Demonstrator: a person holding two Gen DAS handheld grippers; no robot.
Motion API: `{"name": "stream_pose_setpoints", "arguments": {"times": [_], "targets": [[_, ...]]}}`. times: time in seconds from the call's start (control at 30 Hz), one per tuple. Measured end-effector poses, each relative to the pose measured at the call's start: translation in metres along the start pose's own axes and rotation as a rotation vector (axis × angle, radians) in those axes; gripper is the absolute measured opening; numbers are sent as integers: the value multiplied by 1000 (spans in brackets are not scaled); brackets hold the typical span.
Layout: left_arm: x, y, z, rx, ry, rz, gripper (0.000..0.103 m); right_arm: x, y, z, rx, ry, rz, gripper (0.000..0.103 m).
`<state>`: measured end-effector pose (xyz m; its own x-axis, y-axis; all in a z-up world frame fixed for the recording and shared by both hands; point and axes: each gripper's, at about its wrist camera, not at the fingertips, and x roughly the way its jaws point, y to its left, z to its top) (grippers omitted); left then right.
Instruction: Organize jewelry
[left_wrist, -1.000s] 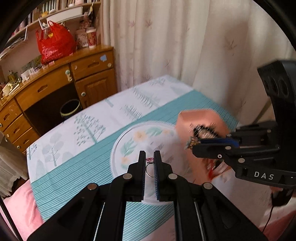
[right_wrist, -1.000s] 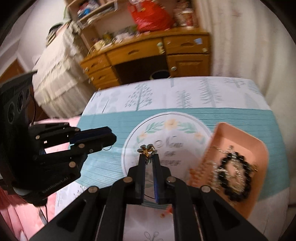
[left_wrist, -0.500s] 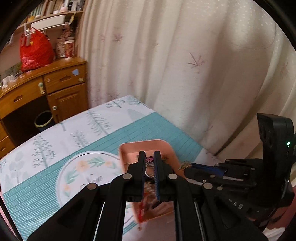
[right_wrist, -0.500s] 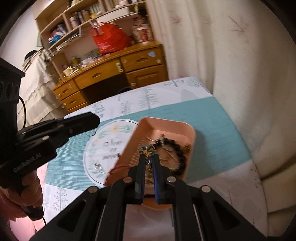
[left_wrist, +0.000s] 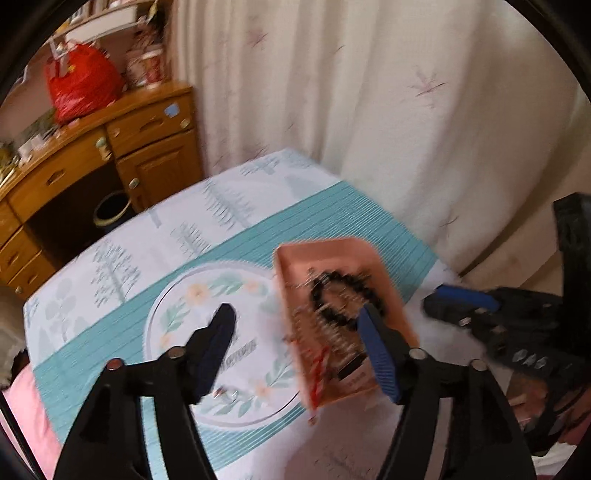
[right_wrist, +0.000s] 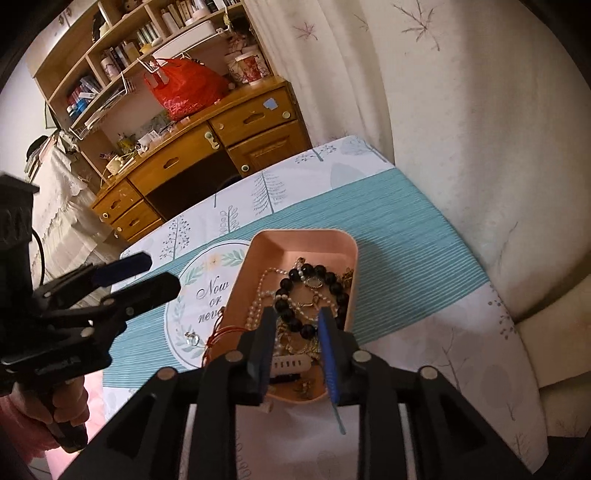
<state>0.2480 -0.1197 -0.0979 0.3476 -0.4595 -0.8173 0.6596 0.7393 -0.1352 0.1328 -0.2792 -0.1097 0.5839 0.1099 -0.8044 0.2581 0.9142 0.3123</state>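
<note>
Both grippers hold nothing: the right gripper (right_wrist: 295, 325) hovers with jaws moderately parted over the near end of the pink tray (right_wrist: 258, 254), and the left gripper (left_wrist: 295, 325) is spread wide beside it. Its long axis runs away from the right wrist camera on the tablecloth (right_wrist: 406, 229), holding a black bead bracelet (right_wrist: 295, 295) and tangled chains.

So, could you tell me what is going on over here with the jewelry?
A person is tidying jewelry into a pink tray on a patterned tablecloth. Both tools are open and empty: the right hand-held gripper is poised over the tray, where a black bead bracelet and pearl strands lie piled, and the left hand-held gripper is beside it. A small ring lies outside on the cloth, and a red cord hangs over the tray's edge.
</note>
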Motion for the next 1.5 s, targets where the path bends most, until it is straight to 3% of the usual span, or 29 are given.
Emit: {"name": "stream_pose_setpoints", "arguments": {"times": [0.17,0.3,0.43,0.57,0.63,0.7,0.9,1.17,1.27,1.37,1.5], "targets": [[13,26,-32,-58,85,62,82,9,1,-8,108,52,64,36],[26,42,-60,-90,130,105,81,18,8,-19,132,83,43,52],[36,53,-80,-120,112,149,81,23,17,-28,81,71,-67,53],[49,54,-92,-100,76,233,81,23,15,-30,68,62,-96,53],[56,53,-96,-82,71,259,78,23,12,-30,68,62,-110,53],[65,52,-96,-76,79,265,67,23,8,-30,71,64,-127,53],[77,48,-97,-60,70,272,64,18,-1,-32,89,68,-152,53],[77,50,-97,-76,53,186,40,16,-8,-37,124,86,-162,53],[77,49,-97,-81,46,193,33,14,-9,-41,135,90,-166,53],[77,49,-98,-84,42,196,20,12,-11,-46,151,93,-164,53],[77,50,-98,-87,41,197,17,10,-10,-50,153,94,-163,53]]}}
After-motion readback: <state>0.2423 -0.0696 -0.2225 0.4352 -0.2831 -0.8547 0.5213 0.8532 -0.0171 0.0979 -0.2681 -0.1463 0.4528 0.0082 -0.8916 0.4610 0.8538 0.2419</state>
